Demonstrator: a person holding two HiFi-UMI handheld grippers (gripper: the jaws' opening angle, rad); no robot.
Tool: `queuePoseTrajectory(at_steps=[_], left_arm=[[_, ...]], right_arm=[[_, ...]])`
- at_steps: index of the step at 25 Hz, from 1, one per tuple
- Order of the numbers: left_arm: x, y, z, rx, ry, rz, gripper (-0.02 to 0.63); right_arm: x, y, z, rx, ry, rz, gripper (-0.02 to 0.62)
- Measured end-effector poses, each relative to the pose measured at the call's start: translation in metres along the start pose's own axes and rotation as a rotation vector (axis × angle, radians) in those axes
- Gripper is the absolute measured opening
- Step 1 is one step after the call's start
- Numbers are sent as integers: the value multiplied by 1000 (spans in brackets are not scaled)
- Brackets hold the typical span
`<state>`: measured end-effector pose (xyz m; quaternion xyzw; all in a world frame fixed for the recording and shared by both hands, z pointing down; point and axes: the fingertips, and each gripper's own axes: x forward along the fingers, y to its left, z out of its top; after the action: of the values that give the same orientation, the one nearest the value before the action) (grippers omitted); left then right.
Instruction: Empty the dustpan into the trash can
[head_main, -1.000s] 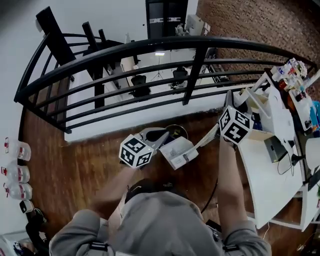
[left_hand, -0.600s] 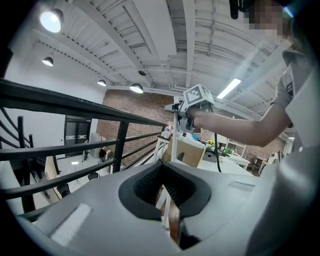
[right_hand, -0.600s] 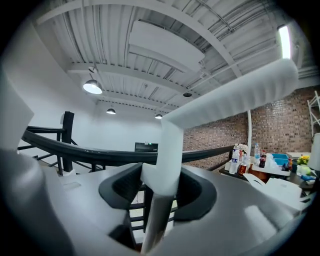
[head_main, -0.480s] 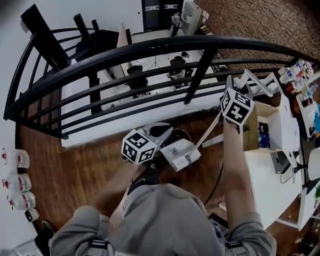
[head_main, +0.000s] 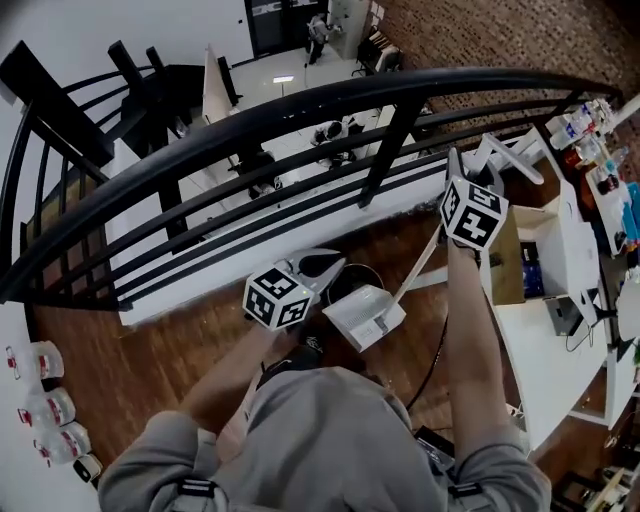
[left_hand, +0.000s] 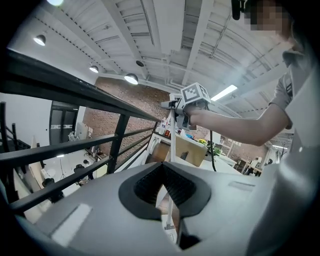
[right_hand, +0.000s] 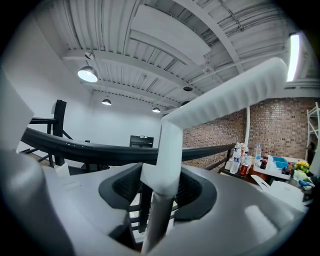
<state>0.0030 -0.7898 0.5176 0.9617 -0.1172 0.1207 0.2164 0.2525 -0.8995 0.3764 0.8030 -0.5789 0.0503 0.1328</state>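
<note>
The right hand-held gripper (right_hand: 159, 186) is clamped on the long white handle (head_main: 416, 272). It carries the dustpan (head_main: 365, 316) low over the wooden floor (head_main: 150, 350) at the person's 12 o'clock, beside what is probably the trash can (head_main: 350, 271) at the pan's 11 o'clock. The left hand-held gripper (left_hand: 162, 171), jaws together and empty, sits at the pan's 9 o'clock, likely ready to tip it. No writing is legible, and the labels on the bottles (right_hand: 245, 162) on the desk (head_main: 545, 370) are too small to read.

White long-handled dustpan (head_main: 366, 316) hangs tilted, pan lowest.
</note>
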Motion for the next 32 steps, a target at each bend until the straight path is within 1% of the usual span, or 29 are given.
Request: queuePoseTrajectory(at_steps=[5,8,11,14,17,19,21,23,27,32], left_arm=[[20,-5,-2,4,19,-63,3],[30,-25,-4,15,34,-94,3],[37,-62,-9,32,44,-122,3],[38,-106,-17,40,41,-137,3],[36,-152,-27,57,35,-138,3],[30,-182,-37,66,24,-131,3],[23,-208,-46,57,15,-124,3],[17,-230,-48,51,2,-128,3],[10,-264,-43,96,-24,-140,3],[8,-290,-35,130,-44,-189,3]], right_arm=[[-35,-15,0,16,-25,-11,176],[-75,-29,-2,56,-42,-4,176],[-130,-45,-8,102,-66,-3,176],[-187,-57,-18,153,-82,17,175],[-246,-66,-33,204,-96,61,172],[-284,-73,-40,218,-114,92,170],[-316,-84,-43,229,-138,103,169],[-344,-96,-39,233,-162,104,167],[-396,-118,-22,219,-203,96,167],[-448,-144,-15,204,-221,30,167]])
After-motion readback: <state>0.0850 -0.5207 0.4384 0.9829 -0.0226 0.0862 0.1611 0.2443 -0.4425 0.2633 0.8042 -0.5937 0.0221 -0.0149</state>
